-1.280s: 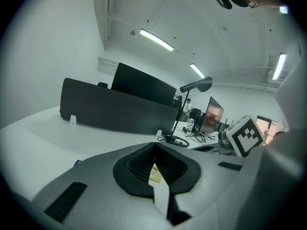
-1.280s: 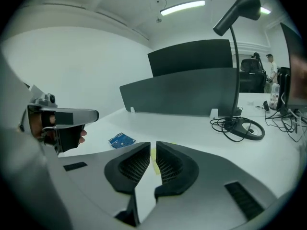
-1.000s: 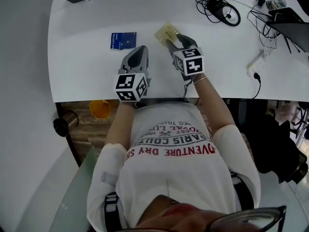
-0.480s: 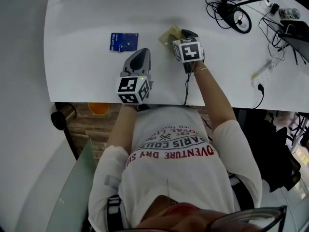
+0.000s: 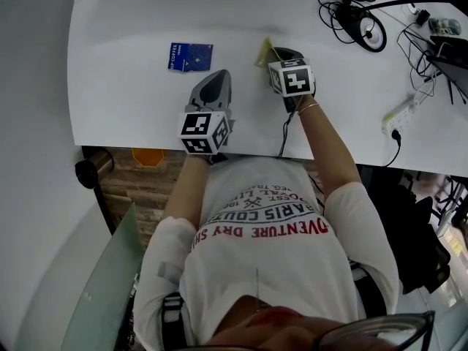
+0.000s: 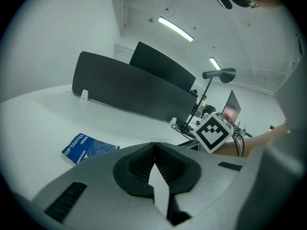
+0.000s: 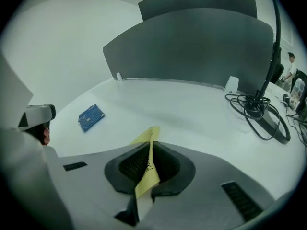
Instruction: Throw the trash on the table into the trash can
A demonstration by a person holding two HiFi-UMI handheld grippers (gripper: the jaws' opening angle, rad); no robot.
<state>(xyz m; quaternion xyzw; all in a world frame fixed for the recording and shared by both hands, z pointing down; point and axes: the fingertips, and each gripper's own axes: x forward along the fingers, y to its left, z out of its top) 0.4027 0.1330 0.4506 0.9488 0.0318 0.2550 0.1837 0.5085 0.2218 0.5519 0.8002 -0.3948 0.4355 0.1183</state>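
A long white table (image 5: 124, 101) fills the room in front of the seated person, with a dark divider panel (image 7: 192, 47) along its far edge. The right gripper (image 7: 149, 150) has just been closing its jaws, and they now pinch a thin yellow wrapper (image 7: 146, 178). The wrapper stands on edge between the ribbed pads, and its corner pokes out past the tips. From the head view only a sliver of yellow shows ahead of that gripper's marker cube. The grip itself can only be seen in the right gripper view.

The left gripper (image 6: 154, 147) rests near the table's front edge. Its jaw tips meet, with nothing between them. Just ahead of it and to its left, a blue coffee packet (image 5: 189, 56) lies flat on the table, well apart from the yellow wrapper.

The left gripper view alone shows a desk lamp (image 6: 218, 74) and ceiling lights. A coil of black cables (image 5: 358, 22) lies off to the right. Only the head view shows a white power strip (image 5: 398, 114) near the table's right edge and an orange container (image 5: 148, 154) below the table.
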